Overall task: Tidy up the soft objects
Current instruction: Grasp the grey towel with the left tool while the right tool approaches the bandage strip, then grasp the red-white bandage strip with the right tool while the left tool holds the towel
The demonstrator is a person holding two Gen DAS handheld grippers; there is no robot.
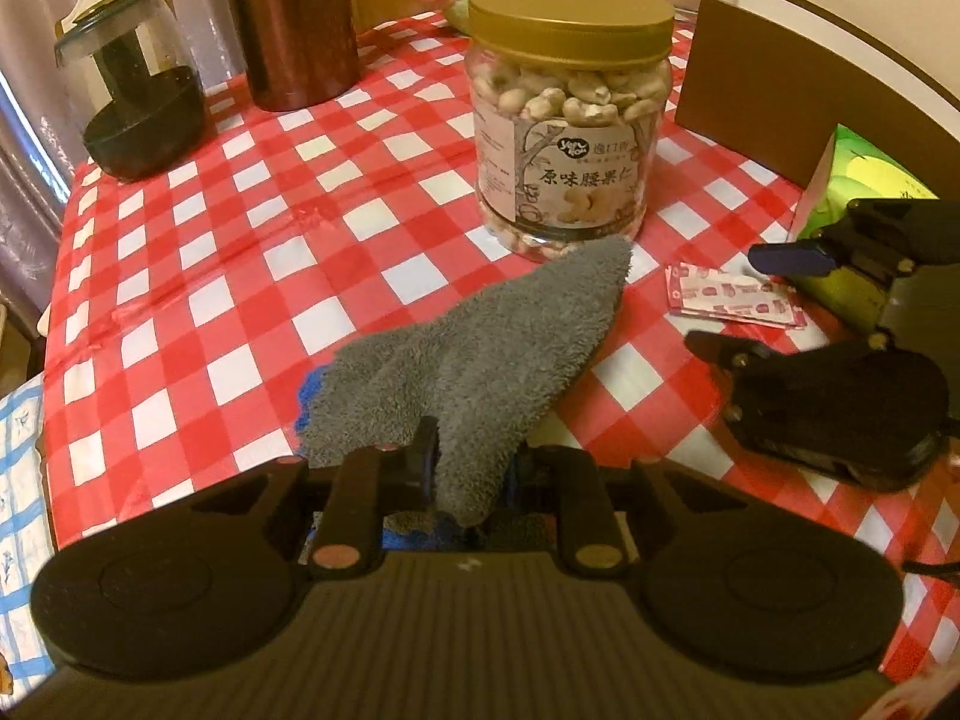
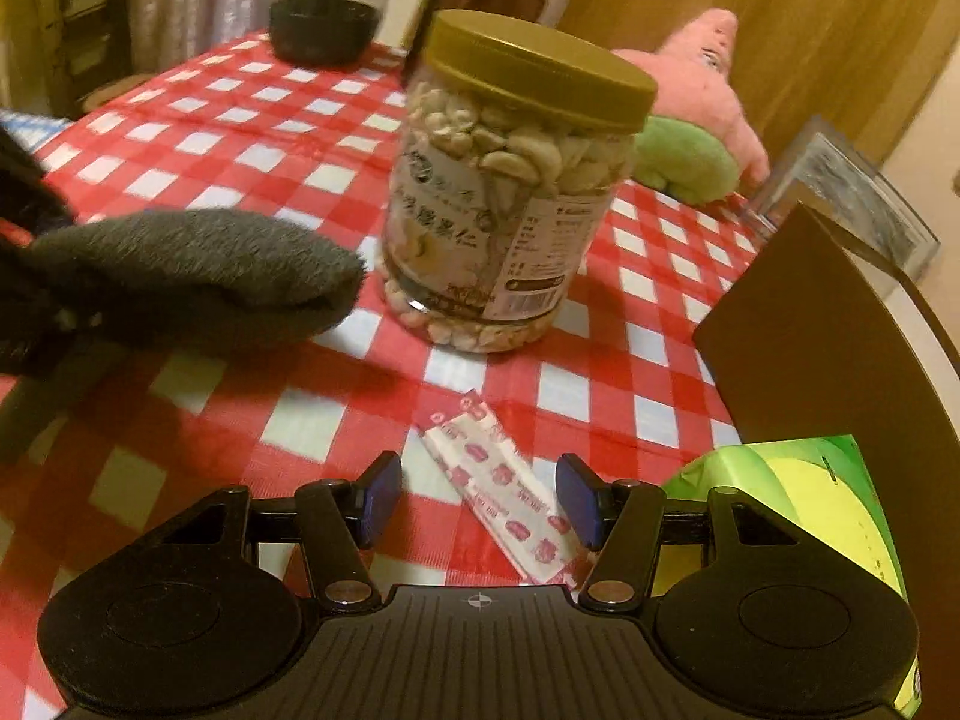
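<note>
Left gripper [image 1: 468, 468] is clamped on the grey towel [image 1: 474, 336], draped just near of the cashew jar [image 1: 570, 114]; right gripper [image 2: 478, 501], jaws apart and empty over sachets [image 2: 510, 510], should take the towel's free far corner without dragging across the worktop [image 1: 240, 228].

Red-checked tablecloth [image 1: 252, 252], pale curtain [image 1: 24, 138] (left side), wooden panel [image 2: 798, 24] behind.
</note>
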